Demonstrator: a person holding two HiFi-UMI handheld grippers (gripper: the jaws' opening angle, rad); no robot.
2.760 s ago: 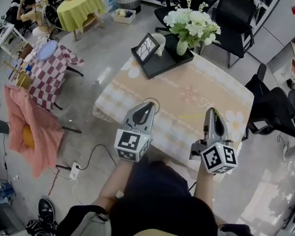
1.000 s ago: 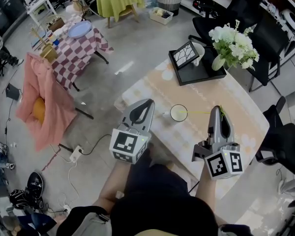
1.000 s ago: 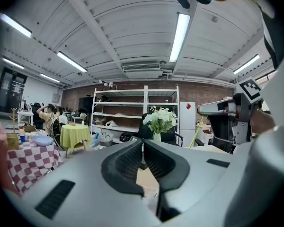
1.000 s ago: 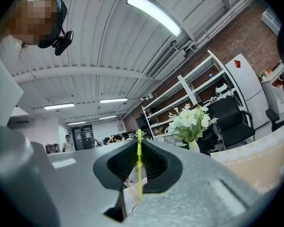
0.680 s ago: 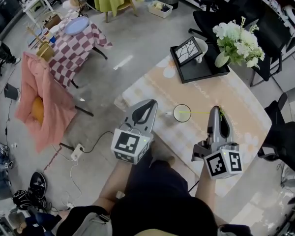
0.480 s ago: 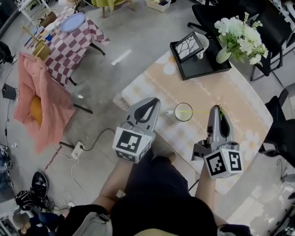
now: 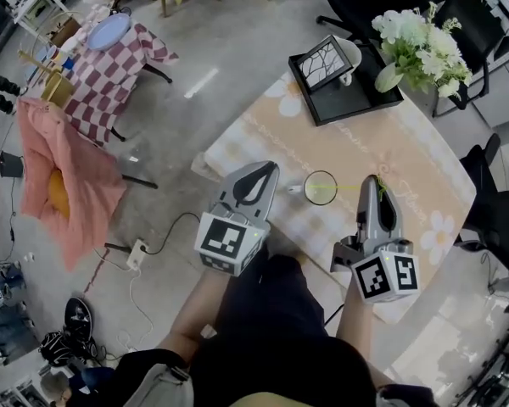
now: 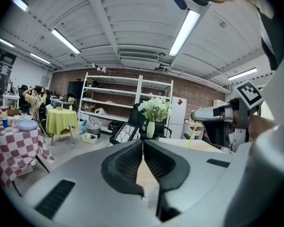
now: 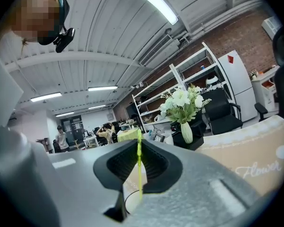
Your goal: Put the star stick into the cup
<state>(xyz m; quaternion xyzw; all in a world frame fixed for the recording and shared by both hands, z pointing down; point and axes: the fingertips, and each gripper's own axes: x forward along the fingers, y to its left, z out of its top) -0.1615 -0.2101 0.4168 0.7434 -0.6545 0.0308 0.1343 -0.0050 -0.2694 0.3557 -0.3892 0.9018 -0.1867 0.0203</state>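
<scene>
The right gripper [image 7: 379, 185] was clamped on the thin yellow-green star stick [image 7: 348, 187]. It held the stick near level at the centre of the head view, free end towards the round clear cup [image 7: 320, 188] on the beige flowered table [image 7: 399, 147], probably lining up the drop. The left gripper [image 7: 261, 171], left of the cup, was closed and empty. The star was too small to make out, as was whether the tip had crossed the rim.
</scene>
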